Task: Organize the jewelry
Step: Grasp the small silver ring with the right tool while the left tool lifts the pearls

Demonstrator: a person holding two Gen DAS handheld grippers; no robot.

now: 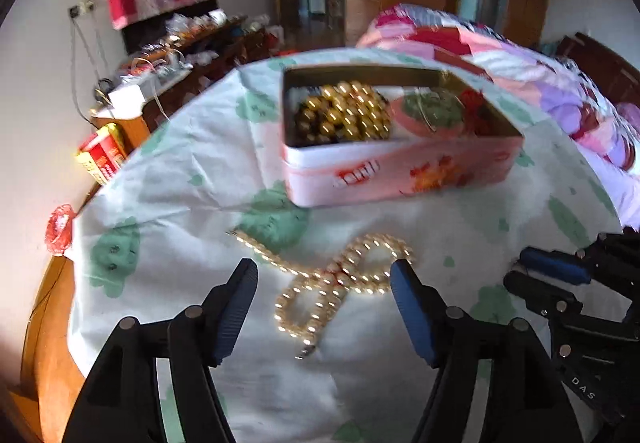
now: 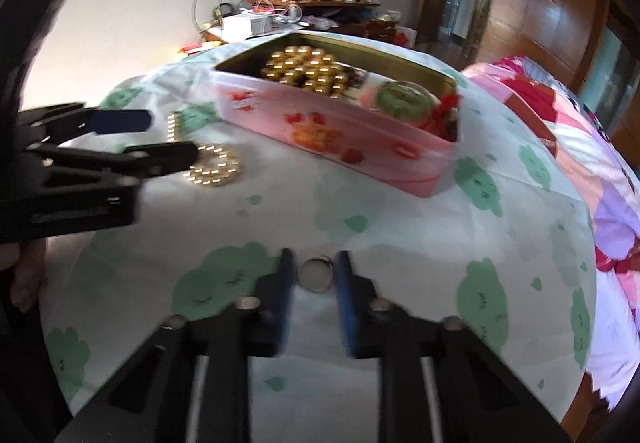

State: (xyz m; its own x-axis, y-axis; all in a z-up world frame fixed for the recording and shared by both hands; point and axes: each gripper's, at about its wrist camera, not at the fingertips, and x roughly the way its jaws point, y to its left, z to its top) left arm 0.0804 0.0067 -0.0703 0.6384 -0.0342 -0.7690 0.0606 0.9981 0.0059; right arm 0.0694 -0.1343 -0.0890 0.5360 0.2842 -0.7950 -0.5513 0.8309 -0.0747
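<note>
A pale pearl necklace (image 1: 340,283) lies looped on the white cloth with green prints (image 1: 192,171). My left gripper (image 1: 324,275) is open, one finger on each side of the necklace without touching it. Behind stands an open pink tin (image 1: 400,167) holding gold beads (image 1: 344,115) and a green bangle (image 1: 432,111). In the right wrist view a small silver ring (image 2: 316,275) rests on the cloth between the fingers of my right gripper (image 2: 315,267), which is narrowly open with thin gaps at both pads. The left gripper (image 2: 172,139) hovers over the necklace (image 2: 212,167), left of the tin (image 2: 340,139).
A cluttered wooden sideboard (image 1: 180,55) stands behind the table at the wall. A pink and red quilt (image 1: 520,67) lies on a bed to the right. The table's wooden edge (image 1: 52,303) shows at the left. A hand (image 2: 24,283) holds the left gripper's handle.
</note>
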